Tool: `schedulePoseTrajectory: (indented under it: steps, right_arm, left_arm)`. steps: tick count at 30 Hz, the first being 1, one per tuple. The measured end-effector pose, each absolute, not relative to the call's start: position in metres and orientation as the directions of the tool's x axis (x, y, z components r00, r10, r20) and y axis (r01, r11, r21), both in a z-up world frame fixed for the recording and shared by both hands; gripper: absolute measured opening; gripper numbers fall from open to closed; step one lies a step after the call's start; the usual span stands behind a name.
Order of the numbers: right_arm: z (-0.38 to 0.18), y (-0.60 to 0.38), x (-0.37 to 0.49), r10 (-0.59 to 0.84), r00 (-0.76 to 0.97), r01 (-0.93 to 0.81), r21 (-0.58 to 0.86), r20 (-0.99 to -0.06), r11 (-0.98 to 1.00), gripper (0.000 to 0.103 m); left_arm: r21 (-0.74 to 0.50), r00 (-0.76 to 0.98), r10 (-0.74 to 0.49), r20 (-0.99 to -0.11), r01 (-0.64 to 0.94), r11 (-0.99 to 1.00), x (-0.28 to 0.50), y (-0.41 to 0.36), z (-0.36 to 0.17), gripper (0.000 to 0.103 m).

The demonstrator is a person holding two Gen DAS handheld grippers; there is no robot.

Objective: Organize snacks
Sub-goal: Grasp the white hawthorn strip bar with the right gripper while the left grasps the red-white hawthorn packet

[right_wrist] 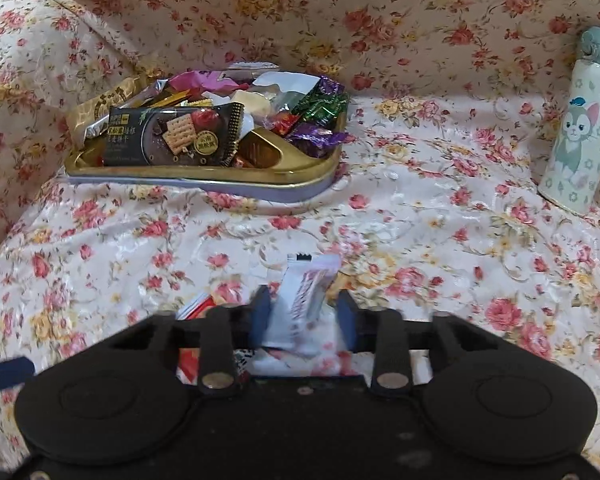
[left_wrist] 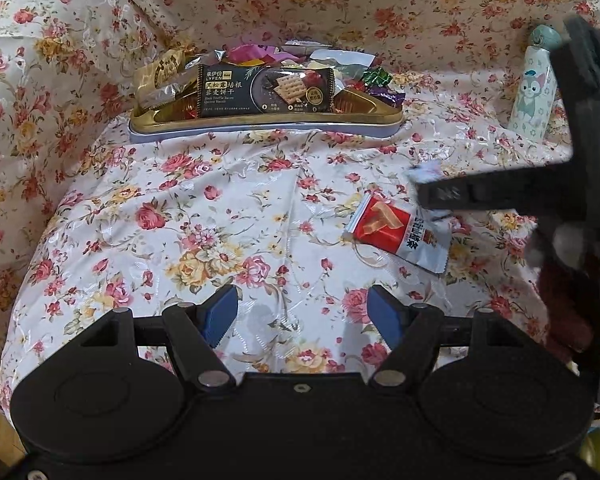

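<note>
A small white snack packet [right_wrist: 306, 300] stood between the blue pads of the right claw [right_wrist: 305, 316], which looked clenched on it just above the flowered cloth [right_wrist: 420, 220]; the packet was blurred, so its print could not be read. Just beside it, to the left and partly under the claw, a red-and-white wafer packet [left_wrist: 400, 234] lay flat on the cloth. From the left camera the right claw's black body [left_wrist: 500, 196] reached in from the right, over that wafer packet's far end.

The left claw [left_wrist: 302, 312] hung released over bare cloth, its blue pads [left_wrist: 222, 312] well apart and holding nothing.

Farther back a gold tin tray [right_wrist: 308, 170] sat on the cloth, heaped with wrapped sweets. A dark cracker pack [left_wrist: 266, 90] leaned along its front edge, a gold-wrapped packet [left_wrist: 160, 76] sat at its left end, and green and purple foil candies [right_wrist: 320, 120] at its right end.

Well apart to the right, a white bottle [right_wrist: 576, 136] with a cartoon cat and a pale green cap stood upright against the flowered backrest.
</note>
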State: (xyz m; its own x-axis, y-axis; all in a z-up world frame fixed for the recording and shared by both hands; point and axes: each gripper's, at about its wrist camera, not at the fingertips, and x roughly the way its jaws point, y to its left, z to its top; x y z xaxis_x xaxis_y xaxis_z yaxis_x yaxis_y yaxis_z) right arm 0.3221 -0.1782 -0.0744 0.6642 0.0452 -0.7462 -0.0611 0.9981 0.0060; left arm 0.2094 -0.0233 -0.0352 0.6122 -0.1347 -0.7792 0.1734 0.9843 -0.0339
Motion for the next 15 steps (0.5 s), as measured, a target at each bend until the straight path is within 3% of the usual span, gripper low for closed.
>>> schedulePoseTrajectory:
  steps: [15]
  right_arm:
    - [-0.082,-0.246,0.272,-0.074,0.713,0.021,-0.084,-0.698,0.996,0.025]
  left_arm:
    - [-0.139,0.528,-0.202,-0.825,0.158,0.978,0.239,-0.046,-0.021,0.074]
